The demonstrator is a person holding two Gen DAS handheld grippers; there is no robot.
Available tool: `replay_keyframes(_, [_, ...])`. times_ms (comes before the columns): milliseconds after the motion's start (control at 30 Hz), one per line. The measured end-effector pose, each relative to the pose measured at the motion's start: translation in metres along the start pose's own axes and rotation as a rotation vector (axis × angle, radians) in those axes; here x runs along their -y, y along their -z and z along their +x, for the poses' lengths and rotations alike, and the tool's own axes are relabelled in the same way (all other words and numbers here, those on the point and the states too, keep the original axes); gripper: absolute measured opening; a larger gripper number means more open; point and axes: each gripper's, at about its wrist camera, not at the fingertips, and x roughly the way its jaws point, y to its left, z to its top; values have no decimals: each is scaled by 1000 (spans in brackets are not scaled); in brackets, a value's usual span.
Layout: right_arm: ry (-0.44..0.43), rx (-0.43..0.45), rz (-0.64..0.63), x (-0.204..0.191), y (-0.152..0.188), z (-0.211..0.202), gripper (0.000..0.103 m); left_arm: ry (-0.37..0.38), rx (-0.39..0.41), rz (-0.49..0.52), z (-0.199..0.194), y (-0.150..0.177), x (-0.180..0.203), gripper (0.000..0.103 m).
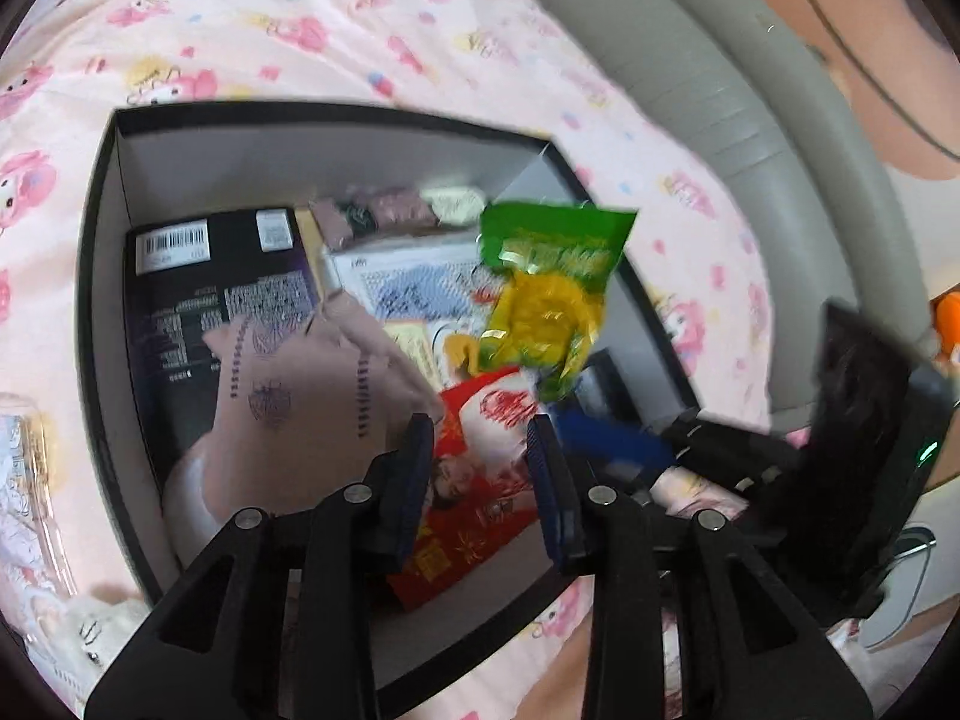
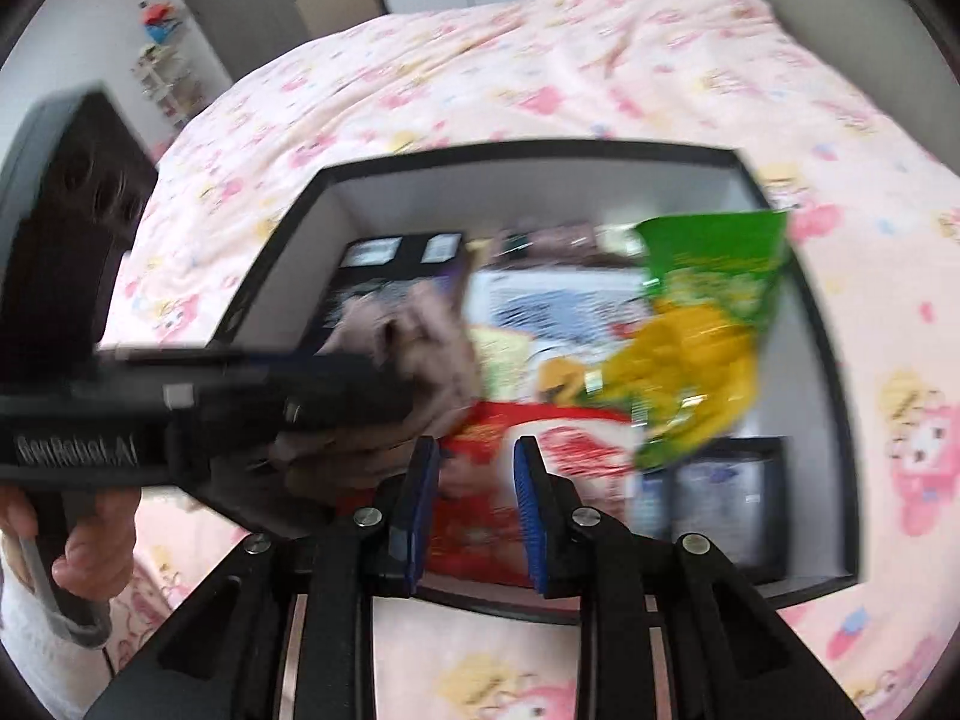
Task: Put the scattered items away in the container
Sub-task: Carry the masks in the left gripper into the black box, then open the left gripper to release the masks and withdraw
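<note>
1 black box on pink bedsheet, center frame. Inside: 1 green-yellow snack bag at 2 o'clock, 1 red packet, 1 pink cloth pouch at 9, 1 black carton. Left gripper & right gripper both over box, jaws part-open, gripping nothing.

You have one black-rimmed box on the bed. Inside it you can count one green-and-yellow snack bag, one red packet, one pink patterned bag, one black carton and one white printed pack.
</note>
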Motion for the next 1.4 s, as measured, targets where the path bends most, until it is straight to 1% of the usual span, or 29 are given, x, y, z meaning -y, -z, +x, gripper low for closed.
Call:
replay_keyframes(33, [1,-2,16,5,-2,0,23,-71,-29,-38,7,0,-3,31])
replay_keyframes(67, [0,-7,28,8,-6,1,23,-122,-38,-55,10,0,-5,31])
replay_keyframes(100, [-5,-12,39,11,-8,2,23,-160,-30,-63,11,0,-6,31])
replay_keyframes(200, [-20,-33,36,4,-11,11,26,-150,-11,-104,9,-1,-9,31])
replay_keyframes(267, [3,-50,8,-7,-12,21,37,-159,23,-129,5,-6,-13,31])
replay_keyframes(333, [106,-42,-48,-18,-12,27,40,-168,65,-153,1,-13,-16,31])
replay_keyframes(367, [158,-41,-83,-24,-13,31,41,-157,77,-165,0,-14,-19,31])
replay_keyframes(400, [175,-50,-100,-27,-14,35,41,-124,86,-178,-3,-14,-21,31])
replay_keyframes(433, [166,-66,-106,-30,-15,39,41,-101,91,-180,-4,-14,-24,31])
replay_keyframes(467, [130,-89,-102,-31,-16,43,41,-93,99,-175,-8,-13,-24,32])
replay_keyframes(533, [61,-137,-75,-33,-20,52,41,-102,131,-155,-20,-12,-26,33])
replay_keyframes(567, [40,-157,-58,-33,-22,58,41,-104,143,-146,-24,-11,-25,33])
replay_keyframes(600, [35,-170,-44,-34,-25,62,41,-103,152,-138,-28,-11,-26,36])
replay_keyframes(633, [26,-173,-35,-36,-28,64,41,-105,159,-132,-32,-10,-26,40])
replay_keyframes(667, [-9,-179,-20,-37,-31,68,40,-118,169,-127,-36,-10,-27,44])
replay_keyframes(733, [-93,-194,21,-39,-35,71,41,-142,180,-104,-41,-10,-29,45])
replay_keyframes(767, [-120,-193,24,-40,-35,71,40,-133,182,-98,-42,-10,-31,45])
replay_keyframes(833, [-141,-185,18,-42,-34,67,40,-111,187,-100,-45,-9,-35,45])
replay_keyframes(867, [-132,-166,11,-42,-33,61,40,-120,191,-97,-45,-10,-35,45])
replay_keyframes(900, [-114,-144,6,-40,-31,55,41,-146,199,-89,-48,-9,-36,45])
replay_keyframes(933, [-88,-121,4,-37,-29,47,41,-192,209,-72,-49,-9,-34,45])
replay_keyframes(1033, [18,-39,10,-22,-22,17,41,-371,239,13,-44,-7,-23,44])
replay_keyframes(1067, [50,-19,5,-18,-21,10,41,-394,239,39,-41,-6,-19,42])
replay_keyframes(1133, [126,21,-15,-11,-17,-4,41,-385,228,79,-33,-4,-10,39])
replay_keyframes(1167, [146,31,-22,-9,-16,-7,41,-378,220,111,-27,-3,-4,38])
replay_keyframes(1200, [162,37,-26,-6,-16,-8,41,-370,210,137,-22,-2,0,35])
replay_keyframes(1233, [167,37,-26,-3,-21,-4,41,-355,190,165,-15,-1,6,33])
replay_keyframes(1333, [170,36,-22,0,-18,-4,41,-313,121,188,2,1,13,32])
replay_keyframes(1400, [190,29,-37,3,-17,6,41,-322,71,175,12,1,10,31])
